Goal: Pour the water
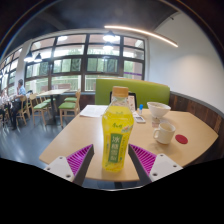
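— Between the jaws: bottle (117, 135), upright on the wooden surface (70, 140). Clamped?
— Pads (78, 158) hugging both sides, looks clamped on bottle. Probably light, squashy, slick label. Grip mid-body. White cups (160, 118) beyond.

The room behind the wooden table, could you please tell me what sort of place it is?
Probably a cafeteria or canteen: rows of wooden tables and chairs, a green upholstered bench seat along the wall, and large gridded windows.
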